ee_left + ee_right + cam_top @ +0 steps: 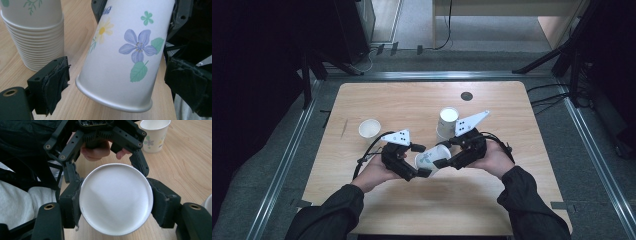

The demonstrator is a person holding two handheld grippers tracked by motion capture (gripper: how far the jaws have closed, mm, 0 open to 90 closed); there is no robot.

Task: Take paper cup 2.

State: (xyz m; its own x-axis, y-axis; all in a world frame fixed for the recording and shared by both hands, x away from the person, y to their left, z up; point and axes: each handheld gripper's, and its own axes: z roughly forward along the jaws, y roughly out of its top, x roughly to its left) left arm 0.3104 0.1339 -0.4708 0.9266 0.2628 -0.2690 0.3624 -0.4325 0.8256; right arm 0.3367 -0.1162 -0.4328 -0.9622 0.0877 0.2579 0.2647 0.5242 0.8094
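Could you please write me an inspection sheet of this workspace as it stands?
Surface: wooden table, a dark round spot near its far edge.
Job's things: flowered paper cup held tilted between both grippers; cup stack upside down behind; single cup upright at left.
Clutter: nothing seen.
Grippers: right gripper clamps the cup; left gripper open around it, pads apart from its wall.
Cables: one trails from the left gripper.
Surroundings: metal rails, dark stands, grey floor.

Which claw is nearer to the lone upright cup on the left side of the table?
Left. The left claw sits just right of and below the lone cup, open around the tilted cup. The right claw, gripping that tilted cup, lies farther right.
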